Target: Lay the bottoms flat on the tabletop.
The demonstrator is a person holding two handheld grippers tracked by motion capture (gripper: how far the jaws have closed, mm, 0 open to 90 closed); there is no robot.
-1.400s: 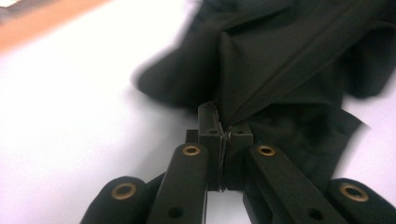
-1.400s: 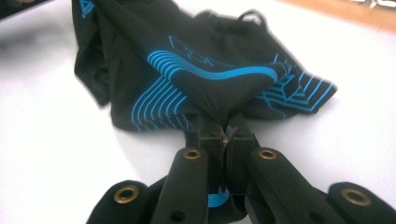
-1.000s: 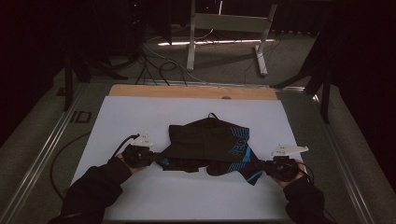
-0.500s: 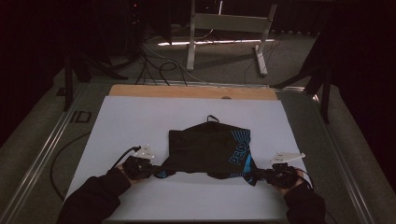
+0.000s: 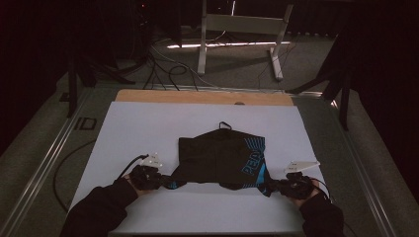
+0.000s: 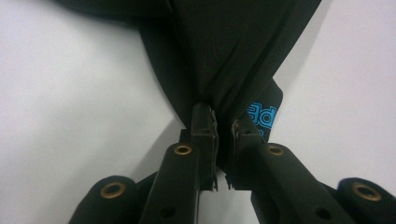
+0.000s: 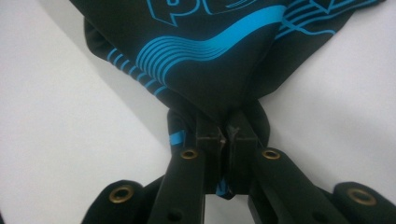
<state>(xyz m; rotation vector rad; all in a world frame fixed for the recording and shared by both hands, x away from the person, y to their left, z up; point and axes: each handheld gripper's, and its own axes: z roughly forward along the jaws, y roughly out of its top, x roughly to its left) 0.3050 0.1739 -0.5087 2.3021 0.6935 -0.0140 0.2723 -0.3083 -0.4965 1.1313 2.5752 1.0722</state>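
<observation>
Your black garment with blue print lies on the white table cover, near its front edge. Your left gripper pinches the garment's left near corner; its jaws have just been easing open, with cloth bunched between them. Your right gripper clamps the right near corner, jaws narrow, cloth gathered around the pads. Both corners are drawn outward.
</observation>
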